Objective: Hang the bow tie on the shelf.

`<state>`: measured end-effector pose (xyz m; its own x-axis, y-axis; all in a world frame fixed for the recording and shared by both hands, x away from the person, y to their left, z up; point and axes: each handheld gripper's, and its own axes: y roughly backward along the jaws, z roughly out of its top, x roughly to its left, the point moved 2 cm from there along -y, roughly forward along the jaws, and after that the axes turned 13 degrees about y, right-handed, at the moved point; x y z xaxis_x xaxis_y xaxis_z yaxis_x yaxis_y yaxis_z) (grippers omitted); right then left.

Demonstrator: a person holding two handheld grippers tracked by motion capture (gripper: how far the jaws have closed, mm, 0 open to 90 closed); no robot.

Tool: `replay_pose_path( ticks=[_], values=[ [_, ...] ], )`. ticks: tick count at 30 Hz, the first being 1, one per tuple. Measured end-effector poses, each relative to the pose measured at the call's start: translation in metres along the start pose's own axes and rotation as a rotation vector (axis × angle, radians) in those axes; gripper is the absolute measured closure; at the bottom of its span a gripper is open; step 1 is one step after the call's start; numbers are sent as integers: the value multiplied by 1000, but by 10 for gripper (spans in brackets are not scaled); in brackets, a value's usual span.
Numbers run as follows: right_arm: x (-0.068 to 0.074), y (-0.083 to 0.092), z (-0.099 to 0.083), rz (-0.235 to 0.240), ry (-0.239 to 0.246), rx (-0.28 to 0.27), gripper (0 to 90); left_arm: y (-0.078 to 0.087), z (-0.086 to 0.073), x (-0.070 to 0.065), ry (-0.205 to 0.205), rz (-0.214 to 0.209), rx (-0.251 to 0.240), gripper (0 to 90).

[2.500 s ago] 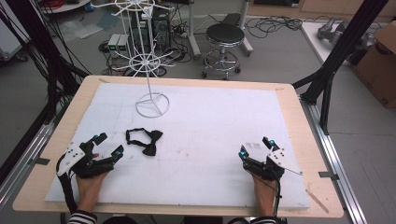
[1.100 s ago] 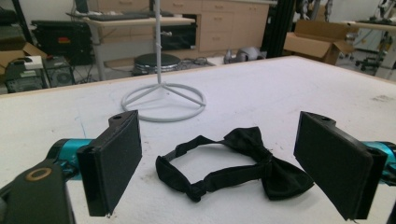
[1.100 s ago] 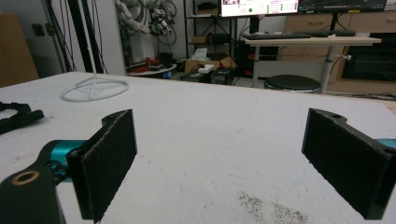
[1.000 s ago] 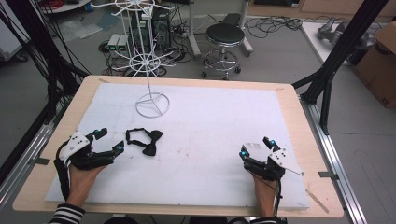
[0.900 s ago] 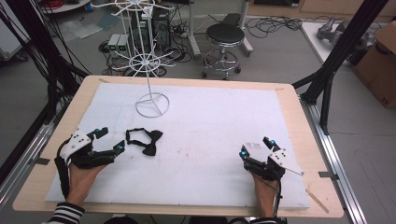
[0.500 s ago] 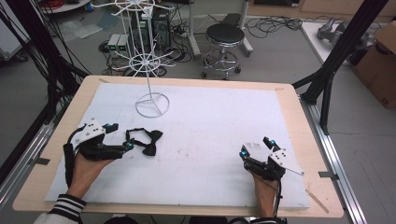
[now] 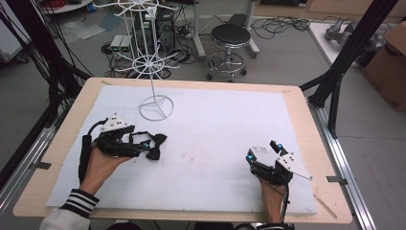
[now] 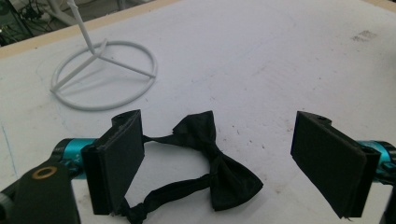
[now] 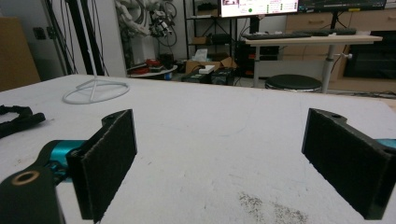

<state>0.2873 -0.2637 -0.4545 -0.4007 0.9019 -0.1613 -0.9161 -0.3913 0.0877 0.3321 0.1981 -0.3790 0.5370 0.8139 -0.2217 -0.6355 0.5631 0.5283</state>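
No readable writing on the table (image 7: 306, 120), the white sheet (image 7: 225, 139) over it, or either tool. A monitor (image 9: 259, 7) at the top of the right gripper view carries coloured text too small to read; the cardboard box (image 7: 390, 62) at the right edge of the high view has a dark mark, illegible.

Black bow tie (image 8: 210, 158) lies flat on the sheet, left of centre in the high view, just below the round base of the white wire stand (image 7: 155, 108). In the left gripper view it sits in the lower middle, between the two pads; its strap loops toward the lower left and passes by the left pad, contact unclear.

Left hand-held gripper (image 7: 143, 143): jaws spread wide, nothing clamped, tips reaching the bow tie's left side in the high view.

Right hand-held gripper (image 7: 263, 152): lower right of the high view, jaws wide apart, bare sheet between them, well apart from the bow tie.
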Motion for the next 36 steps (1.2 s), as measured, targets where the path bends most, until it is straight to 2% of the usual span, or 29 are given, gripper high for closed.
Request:
replay_pose_path(
  ticks=[4,6,10,18,22,26,36],
  values=[
    [0,0,0,1,2,-1,93,-9,3,-2,29,-4,50,177],
    [0,0,0,1,2,-1,93,-16,4,-5,30,7,83,178],
    [-1,0,0,-1,4,-2,93,-25,6,-6,57,24,113,178],
    [0,0,0,0,1,-3,93,-37,4,-10,76,30,164,196],
    [0,0,0,0,2,-4,93,-43,3,-11,86,57,200,205],
    [0,1,0,0,1,-9,93,-50,0,-14,75,104,240,224],
    [-1,1,0,2,-9,-15,93,-63,-6,-14,115,153,312,245]
  ],
)
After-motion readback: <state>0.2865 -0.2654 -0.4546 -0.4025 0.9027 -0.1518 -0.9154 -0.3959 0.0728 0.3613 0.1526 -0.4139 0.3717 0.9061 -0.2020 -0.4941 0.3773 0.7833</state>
